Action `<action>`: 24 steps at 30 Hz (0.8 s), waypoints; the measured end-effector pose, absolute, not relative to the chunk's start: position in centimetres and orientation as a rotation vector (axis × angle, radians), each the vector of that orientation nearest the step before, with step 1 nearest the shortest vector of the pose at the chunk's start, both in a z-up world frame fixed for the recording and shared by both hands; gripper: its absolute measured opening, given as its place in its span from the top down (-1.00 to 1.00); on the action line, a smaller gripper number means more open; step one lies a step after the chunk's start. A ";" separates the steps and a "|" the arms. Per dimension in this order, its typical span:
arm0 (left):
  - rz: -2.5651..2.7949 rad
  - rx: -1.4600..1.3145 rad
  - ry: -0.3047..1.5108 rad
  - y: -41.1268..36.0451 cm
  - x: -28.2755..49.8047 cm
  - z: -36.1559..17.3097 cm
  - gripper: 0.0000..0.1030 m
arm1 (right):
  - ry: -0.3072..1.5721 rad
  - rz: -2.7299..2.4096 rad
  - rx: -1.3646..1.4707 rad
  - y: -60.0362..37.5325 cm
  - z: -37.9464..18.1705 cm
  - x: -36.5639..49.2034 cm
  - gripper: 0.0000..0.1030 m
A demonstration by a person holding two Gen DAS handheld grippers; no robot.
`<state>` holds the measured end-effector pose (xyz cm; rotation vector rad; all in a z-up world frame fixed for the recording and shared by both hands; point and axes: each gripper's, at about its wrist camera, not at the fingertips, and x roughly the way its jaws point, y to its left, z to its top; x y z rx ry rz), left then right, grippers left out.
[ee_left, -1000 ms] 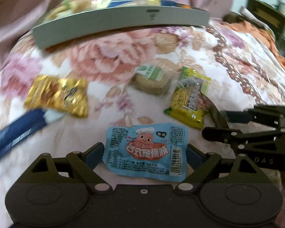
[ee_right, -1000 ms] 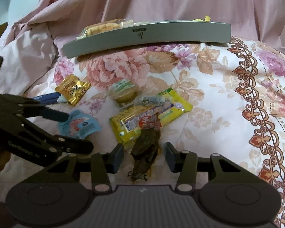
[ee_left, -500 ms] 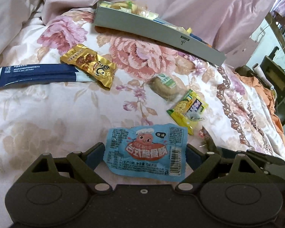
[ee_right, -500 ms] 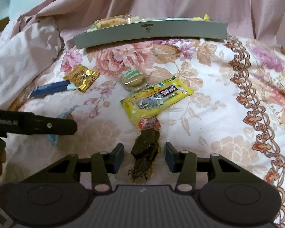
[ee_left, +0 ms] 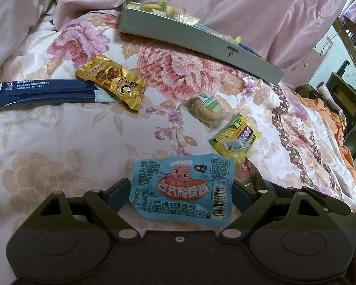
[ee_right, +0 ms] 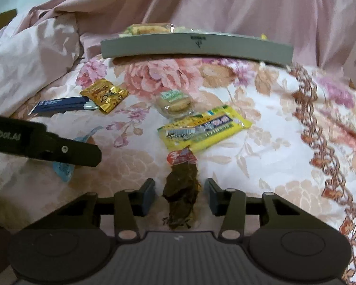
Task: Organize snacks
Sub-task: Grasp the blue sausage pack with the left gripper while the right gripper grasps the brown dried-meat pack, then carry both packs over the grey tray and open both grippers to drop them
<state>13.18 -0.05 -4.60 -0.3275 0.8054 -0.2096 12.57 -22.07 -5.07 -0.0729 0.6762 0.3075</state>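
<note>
On the flowered bedspread (ee_left: 59,147), several snacks lie loose in front of a grey tray (ee_left: 201,40) that already holds some packets, and both grippers have one snack between their fingers. One risk, as I judge it, is on the left side: the blue sausage packet (ee_left: 181,187) is flat, slippery and almost as wide as the opening, so the pads may catch only its thin edges, and it could buckle or slide out when it is lifted toward the tray. On the right side, the dark seaweed-like snack (ee_right: 181,190) is narrow and soft, with a red label end that touches or lies on the edge of the yellow packet (ee_right: 204,128); a careless lift could drag that packet along, or the pads could pinch the cloth under it. The two grippers are also close to each other, so they may collide if both move to the tray together. The left gripper (ee_left: 180,190) stands wide, with the blue packet lying across the gap, its side edges at or just beside the blue pads; I cannot tell if they press it. The right gripper (ee_right: 180,196) is set narrower, and the dark snack lies lengthwise in the middle of the gap, clear of both pads, so it is not held yet.
</note>
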 end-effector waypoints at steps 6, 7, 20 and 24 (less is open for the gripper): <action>-0.205 -0.328 0.801 -0.1 13.1 -4.5 -0.73 | 0.630 0.310 -0.121 -21.3 -4.9 12.0 0.03; -0.204 -0.330 0.800 -0.1 13.2 -4.5 -0.73 | 0.620 0.312 -0.127 -21.2 -4.9 11.8 0.03; -0.190 -0.378 0.745 0.1 12.9 -3.8 -0.73 | 0.473 0.303 -0.106 -21.9 -3.7 11.2 0.02; -0.190 -0.380 0.723 0.1 12.9 -3.4 -0.73 | 0.454 0.291 -0.099 -22.1 -3.4 11.1 0.02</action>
